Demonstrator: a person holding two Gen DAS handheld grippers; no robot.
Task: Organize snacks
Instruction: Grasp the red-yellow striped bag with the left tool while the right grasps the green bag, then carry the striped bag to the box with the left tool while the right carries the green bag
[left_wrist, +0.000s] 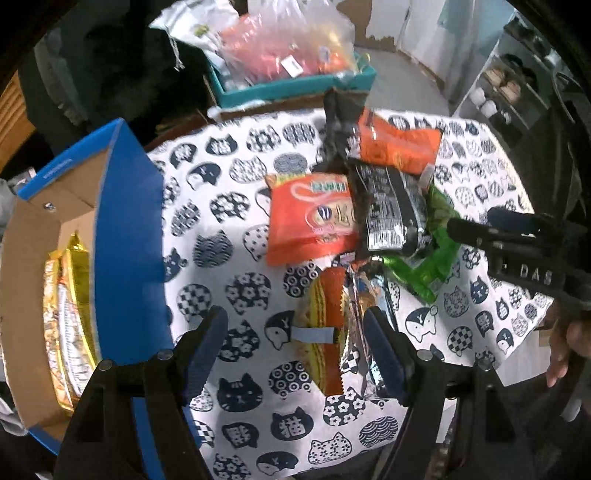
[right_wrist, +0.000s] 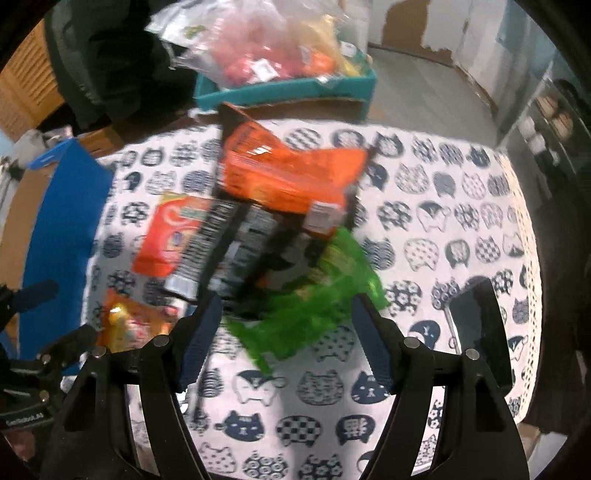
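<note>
A pile of snack packets lies on the cat-print tablecloth (left_wrist: 236, 258): an orange packet (left_wrist: 310, 218), a black packet (left_wrist: 388, 210), a larger orange bag (left_wrist: 399, 144), a green packet (left_wrist: 432, 258) and a yellow-and-red packet (left_wrist: 328, 325). My left gripper (left_wrist: 295, 350) is open, its fingers on either side of the yellow-and-red packet's near end. My right gripper (right_wrist: 284, 339) is open over the green packet (right_wrist: 314, 302), with the black packet (right_wrist: 236, 251) and orange bag (right_wrist: 288, 173) beyond. The right gripper also shows in the left wrist view (left_wrist: 491, 229).
A blue cardboard box (left_wrist: 122, 229) stands at the left with gold packets (left_wrist: 70, 314) inside. A teal box (left_wrist: 295, 85) holding a clear bag of snacks sits behind the table. A dark phone (right_wrist: 476, 317) lies at the right on the cloth.
</note>
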